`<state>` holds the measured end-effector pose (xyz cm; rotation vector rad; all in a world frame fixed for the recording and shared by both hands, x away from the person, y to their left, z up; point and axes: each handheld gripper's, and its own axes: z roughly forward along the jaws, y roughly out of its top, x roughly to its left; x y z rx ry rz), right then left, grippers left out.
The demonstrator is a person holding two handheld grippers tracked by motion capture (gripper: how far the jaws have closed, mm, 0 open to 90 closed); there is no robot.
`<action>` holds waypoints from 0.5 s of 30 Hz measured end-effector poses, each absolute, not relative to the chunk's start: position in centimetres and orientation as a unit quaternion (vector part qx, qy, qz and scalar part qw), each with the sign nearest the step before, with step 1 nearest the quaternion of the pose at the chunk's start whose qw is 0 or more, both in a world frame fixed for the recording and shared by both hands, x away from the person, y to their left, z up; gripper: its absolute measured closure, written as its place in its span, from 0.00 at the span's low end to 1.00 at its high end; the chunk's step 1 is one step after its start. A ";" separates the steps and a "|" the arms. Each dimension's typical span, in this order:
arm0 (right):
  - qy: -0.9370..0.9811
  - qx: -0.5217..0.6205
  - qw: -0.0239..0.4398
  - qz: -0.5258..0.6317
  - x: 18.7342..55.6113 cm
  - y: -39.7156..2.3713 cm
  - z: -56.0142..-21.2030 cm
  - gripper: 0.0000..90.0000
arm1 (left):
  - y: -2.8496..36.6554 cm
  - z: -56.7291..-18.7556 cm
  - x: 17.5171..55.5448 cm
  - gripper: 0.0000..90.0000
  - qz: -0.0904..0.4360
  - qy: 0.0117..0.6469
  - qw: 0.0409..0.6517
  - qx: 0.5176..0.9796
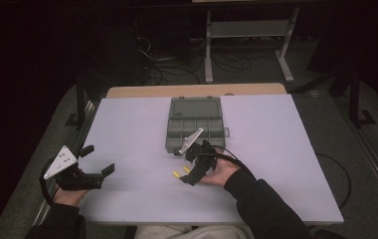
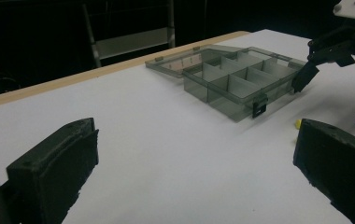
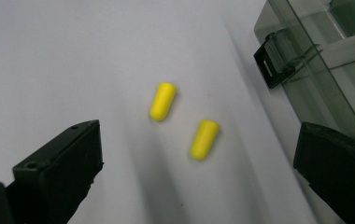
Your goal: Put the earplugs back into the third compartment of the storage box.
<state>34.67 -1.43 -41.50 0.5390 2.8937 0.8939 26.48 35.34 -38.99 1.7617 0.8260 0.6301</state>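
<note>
On the white table (image 1: 286, 164) lies a smoke-grey clear plastic compartment box (image 1: 195, 130) with its lid (image 1: 197, 106) thrown flat open toward the far edge; the tray part has several divided cells, and a small black latch (image 3: 271, 65) sits on its front wall. Just in front of the box, two yellow foam earplugs lie on the bare tabletop, close together but not touching: the farther earplug (image 3: 163, 101) and the nearer earplug (image 3: 205, 139), both roughly parallel and slightly tilted. The right gripper (image 1: 193, 172) hangs right over them, angled downward, its jaws spread wide with both earplugs in the gap between them in the right gripper view, neither jaw touching a plug; the box's front corner sits just beside its outer jaw. The right hand (image 1: 222, 172) rests low near the table behind it, in a dark sleeve. The left gripper (image 1: 99, 160) is well apart at the table's left edge, held above the surface, pointing toward the box, its jaws also wide apart and holding nothing.
</note>
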 end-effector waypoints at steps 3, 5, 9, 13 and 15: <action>0.942 0.173 0.031 0.285 34.8 -1.1 -41.9 0.05 | 35.3 -39.0 26.5 0.00 0.261 0.345 0.521 0.736; 0.943 0.170 0.035 0.283 34.8 -1.0 -42.0 0.11 | 35.3 -39.0 26.5 0.00 0.261 0.344 0.521 0.736; 0.944 0.168 0.037 0.282 34.9 -0.7 -42.2 0.18 | 35.4 -39.0 26.5 0.00 0.261 0.344 0.523 0.735; 0.943 0.174 0.029 0.281 35.2 -0.6 -42.3 0.28 | 35.4 -39.0 26.5 0.00 0.261 0.344 0.523 0.735; 0.942 0.183 0.026 0.278 35.4 -0.7 -42.3 0.32 | 35.4 -39.0 26.5 0.00 0.261 0.344 0.523 0.735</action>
